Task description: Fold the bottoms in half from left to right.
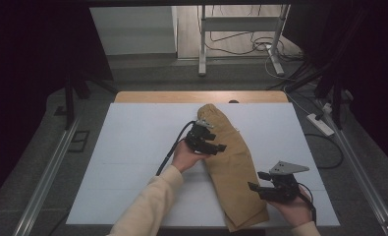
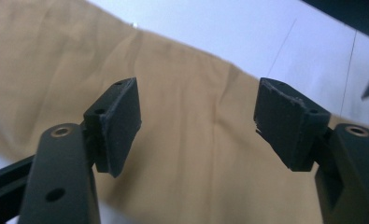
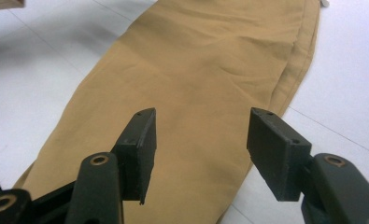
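Both pairs of fingers are spread with nothing between them, my left gripper (image 1: 212, 142) over the tan cloth (image 1: 231, 172), my right gripper (image 1: 263, 183) by its near right edge.

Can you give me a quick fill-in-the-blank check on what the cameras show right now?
1. The tan garment lies on a ____ board.
2. The left gripper has its jaws ____.
3. The right gripper is over the garment's ____ end.
4. Both grippers hold ____.

Missing words: white; open; near; nothing
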Tool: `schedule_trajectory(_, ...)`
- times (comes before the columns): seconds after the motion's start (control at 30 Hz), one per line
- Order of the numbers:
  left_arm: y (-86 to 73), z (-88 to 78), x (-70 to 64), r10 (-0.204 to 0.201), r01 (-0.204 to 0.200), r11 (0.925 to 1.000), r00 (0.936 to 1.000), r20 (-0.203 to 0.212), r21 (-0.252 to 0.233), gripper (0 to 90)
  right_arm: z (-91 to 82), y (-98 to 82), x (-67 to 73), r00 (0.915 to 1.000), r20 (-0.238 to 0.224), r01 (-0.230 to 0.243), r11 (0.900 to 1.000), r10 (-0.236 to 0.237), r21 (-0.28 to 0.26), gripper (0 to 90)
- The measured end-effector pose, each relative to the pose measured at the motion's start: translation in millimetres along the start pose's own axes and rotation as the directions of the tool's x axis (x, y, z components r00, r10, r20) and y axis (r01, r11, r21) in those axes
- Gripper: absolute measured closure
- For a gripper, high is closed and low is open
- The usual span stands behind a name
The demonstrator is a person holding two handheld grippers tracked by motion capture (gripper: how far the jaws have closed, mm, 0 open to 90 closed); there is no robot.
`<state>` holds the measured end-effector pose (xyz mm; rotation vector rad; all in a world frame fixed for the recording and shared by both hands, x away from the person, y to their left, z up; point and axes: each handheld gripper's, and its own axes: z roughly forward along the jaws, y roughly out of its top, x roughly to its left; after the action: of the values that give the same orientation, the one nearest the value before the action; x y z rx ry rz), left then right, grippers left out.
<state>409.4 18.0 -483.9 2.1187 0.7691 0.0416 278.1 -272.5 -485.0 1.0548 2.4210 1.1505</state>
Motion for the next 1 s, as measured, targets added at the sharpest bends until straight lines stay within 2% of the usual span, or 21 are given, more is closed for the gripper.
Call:
schedule_trajectory(0.27,-15.6,-13.1,-2.9,0.019,-0.019,0.9998,0.9998,0.005,0.009,33.1,7.1,-0.8,-7.6,0.9999,-0.014,-0.003,1.0,0.003,0.012,42.8)
schedule_trajectory(0.47,-34.6,-27.2,-8.4,0.026,-0.026,0.9996,0.9997,-0.004,0.008,33.2,12.4,0.2,-10.6,0.9999,-0.013,-0.007,1.0,0.007,0.014,42.8)
schedule_trajectory(0.6,-45.5,-34.8,-11.7,0.048,-0.048,0.9987,0.9987,-0.017,0.018,33.2,16.8,3.0,-12.1,0.9999,-0.01,-0.007,1.0,0.007,0.015,42.8)
schedule_trajectory(1.0,-79.9,-57.4,-9.8,0.005,-0.005,0.9999,0.9999,-0.012,0.011,33.0,35.9,16.3,-19.3,0.9998,-0.009,-0.014,1.0,0.015,0.026,42.5)
